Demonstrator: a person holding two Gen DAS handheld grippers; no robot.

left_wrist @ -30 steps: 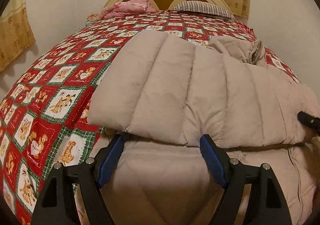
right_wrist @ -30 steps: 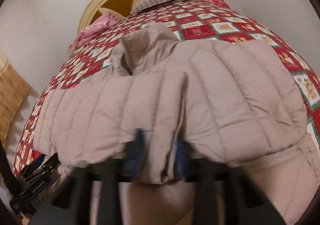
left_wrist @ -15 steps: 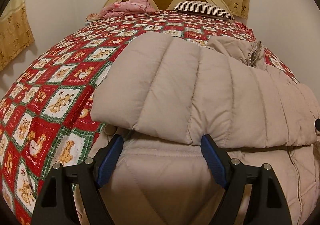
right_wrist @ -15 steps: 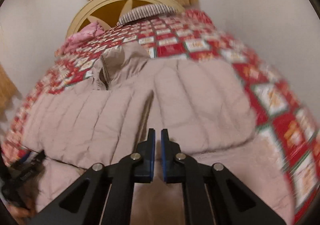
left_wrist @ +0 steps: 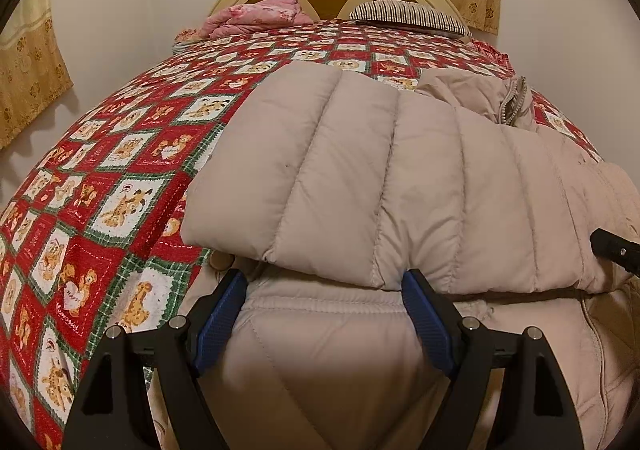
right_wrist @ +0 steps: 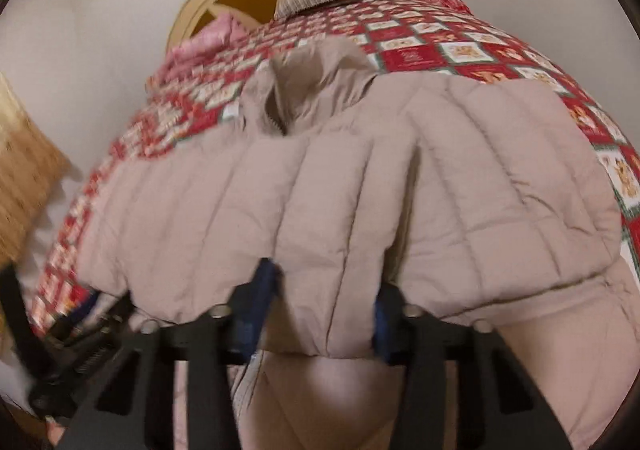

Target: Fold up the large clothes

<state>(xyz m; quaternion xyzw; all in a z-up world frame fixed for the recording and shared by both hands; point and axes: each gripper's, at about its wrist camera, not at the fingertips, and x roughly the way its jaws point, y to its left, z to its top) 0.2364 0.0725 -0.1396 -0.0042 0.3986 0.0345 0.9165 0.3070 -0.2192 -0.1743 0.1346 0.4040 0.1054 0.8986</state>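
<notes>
Lying on the quilted bed, the beige puffer jacket was straddled at its folded edge by the wide-open left tongs and the opening right tongs, seemingly readied for regripping.

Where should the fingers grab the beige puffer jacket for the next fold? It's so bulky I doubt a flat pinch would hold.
Probably the rounded folded edge of the puffer jacket nearest the cameras, approached from the foot of the bed. That edge overhangs the layer below, so fingers can likely slide under and over it. A stitched seam there is thinner than the puffed panels.
</notes>
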